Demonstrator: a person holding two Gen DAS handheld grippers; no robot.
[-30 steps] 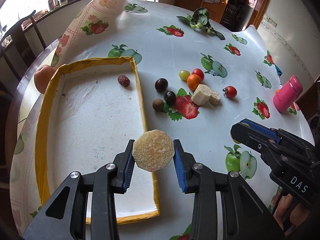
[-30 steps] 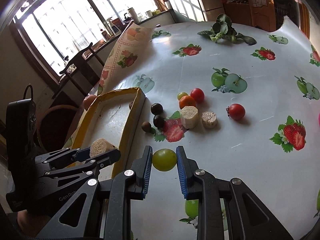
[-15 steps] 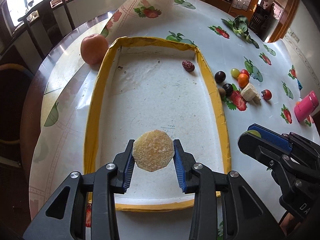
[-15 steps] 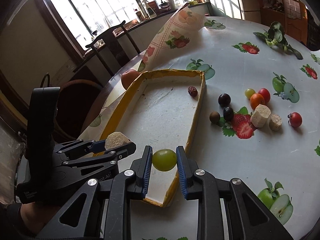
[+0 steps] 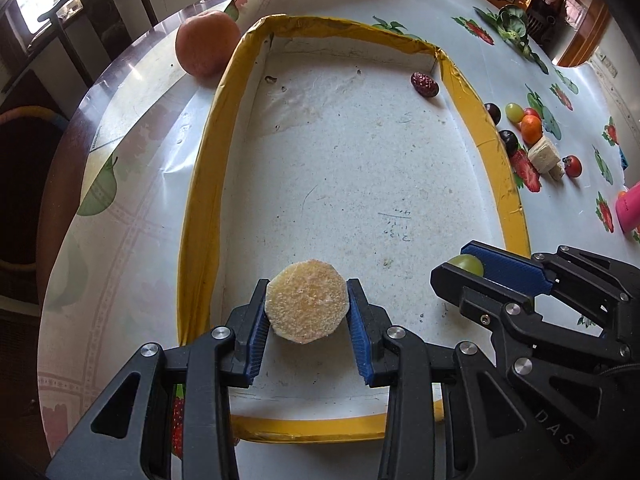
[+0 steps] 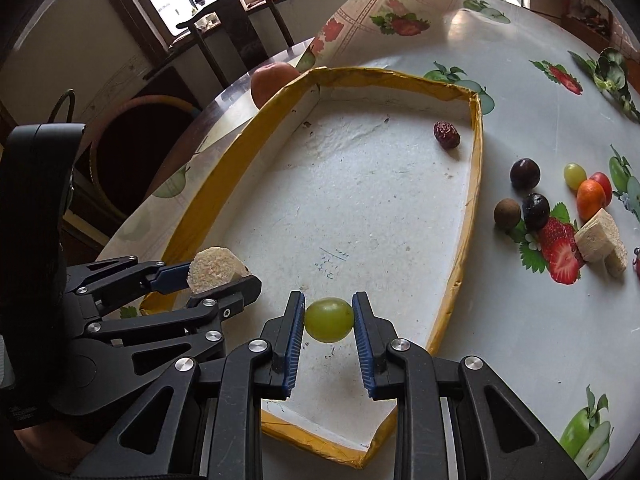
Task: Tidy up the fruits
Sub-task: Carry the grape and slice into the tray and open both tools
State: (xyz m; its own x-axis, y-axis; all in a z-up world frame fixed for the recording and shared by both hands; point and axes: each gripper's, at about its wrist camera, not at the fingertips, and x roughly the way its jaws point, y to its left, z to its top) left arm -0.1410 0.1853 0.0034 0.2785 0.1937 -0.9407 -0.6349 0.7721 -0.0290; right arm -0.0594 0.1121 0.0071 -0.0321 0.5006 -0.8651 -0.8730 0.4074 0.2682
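Over the near end of the shallow yellow-rimmed white tray (image 5: 496, 184), both tools hang side by side; the left gripper (image 5: 307, 308) is clenched on a pale yellow, round, sugary-looking fruit slice (image 5: 306, 306), blue pads pressed to its edges; the right gripper (image 6: 329, 320) pinches a small green grape (image 6: 329, 319) between its own blue pads, and in the left view that grape (image 5: 468, 263) just peeks past the black finger; neither fruit touches the tray floor, as far as can be told. Far corner of the tray: one wrinkled dark red date (image 6: 447, 134) lying alone near the right wall; outside the far left wall, a large orange-pink peach (image 5: 207, 49) sits on the fruit-print tablecloth (image 6: 520, 320); beyond the right wall, well apart from the grippers, waits a loose cluster; two dark plums (image 6: 525, 173), a brown round fruit (image 6: 507, 212), another green grape (image 6: 574, 173), a small orange citrus (image 6: 591, 199) and pale cut chunks (image 6: 598, 236).
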